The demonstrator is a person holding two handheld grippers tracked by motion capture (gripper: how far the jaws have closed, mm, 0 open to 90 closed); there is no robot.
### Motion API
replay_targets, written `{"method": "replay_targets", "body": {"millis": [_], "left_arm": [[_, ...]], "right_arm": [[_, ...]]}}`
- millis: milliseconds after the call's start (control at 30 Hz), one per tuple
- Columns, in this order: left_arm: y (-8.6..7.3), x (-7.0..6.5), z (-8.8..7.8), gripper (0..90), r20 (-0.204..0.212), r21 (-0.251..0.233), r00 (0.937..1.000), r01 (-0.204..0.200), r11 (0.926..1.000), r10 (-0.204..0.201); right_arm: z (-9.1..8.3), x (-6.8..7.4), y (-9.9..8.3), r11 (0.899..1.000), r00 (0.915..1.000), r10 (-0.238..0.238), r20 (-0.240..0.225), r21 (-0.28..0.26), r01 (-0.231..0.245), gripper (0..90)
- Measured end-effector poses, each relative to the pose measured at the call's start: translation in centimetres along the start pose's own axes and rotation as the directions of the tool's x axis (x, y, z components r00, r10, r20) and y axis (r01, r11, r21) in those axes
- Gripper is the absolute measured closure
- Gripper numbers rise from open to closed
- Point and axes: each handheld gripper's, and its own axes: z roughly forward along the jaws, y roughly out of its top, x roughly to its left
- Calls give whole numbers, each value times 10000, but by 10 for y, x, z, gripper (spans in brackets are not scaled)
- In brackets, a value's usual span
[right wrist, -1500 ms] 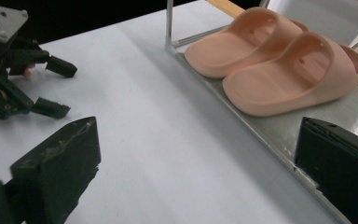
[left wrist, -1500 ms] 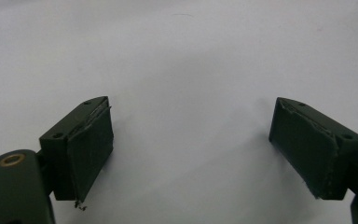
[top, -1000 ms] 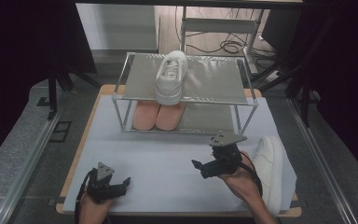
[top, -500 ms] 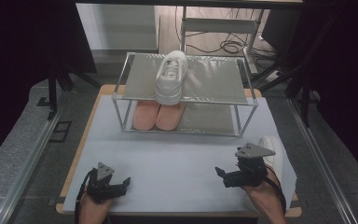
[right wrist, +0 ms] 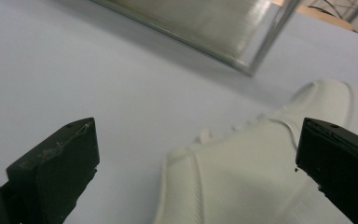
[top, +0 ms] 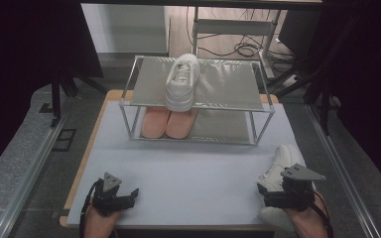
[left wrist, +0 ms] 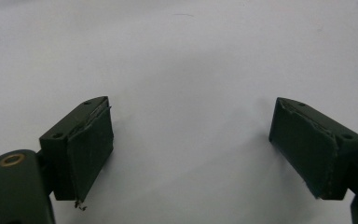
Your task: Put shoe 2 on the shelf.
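A white sneaker stands on the top shelf of a metal rack, with a pair of pink shoes on the shelf below. A second white sneaker lies at the table's right front edge. My right gripper hovers over its heel end, open; the sneaker lies between and below the spread jaws, untouched as far as I can tell. My left gripper rests at the front left, open, with bare table between its fingers.
The rack stands across the back of the light table, its front leg just beyond the loose sneaker. Dark frames, cables and aluminium rails surround the table.
My right gripper has drawn back from the table's middle toward the front right edge, ending over the loose white sneaker. The left gripper has stayed put.
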Motion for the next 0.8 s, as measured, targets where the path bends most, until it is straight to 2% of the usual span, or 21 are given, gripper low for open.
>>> {"method": "replay_targets", "body": {"millis": [200,300,467,500,567,800], "left_arm": [[0,0,0,135,-2,1,10000,-4,10000,4],[0,0,0,135,-2,-1,10000,4,10000,-4],[0,0,0,135,-4,-2,10000,-2,10000,2],[0,0,0,135,-4,0,10000,0,10000,0],[0,0,0,136,-4,3,10000,-4,10000,4],[0,0,0,135,-5,-1,10000,-1,10000,1]], "right_arm": [[-10,-14,-17,9987,9978,500,429,28,-502,0],[-14,-22,-23,9964,9961,842,252,-34,-841,0],[-18,-33,-30,9938,9928,1109,457,-125,-1104,4],[-19,-35,-30,9936,9921,1132,548,-54,-1131,42],[-21,-38,-31,9928,9913,1196,547,-101,-1192,179],[-25,-50,-32,9863,9843,1647,634,-216,-1637,506]]}}
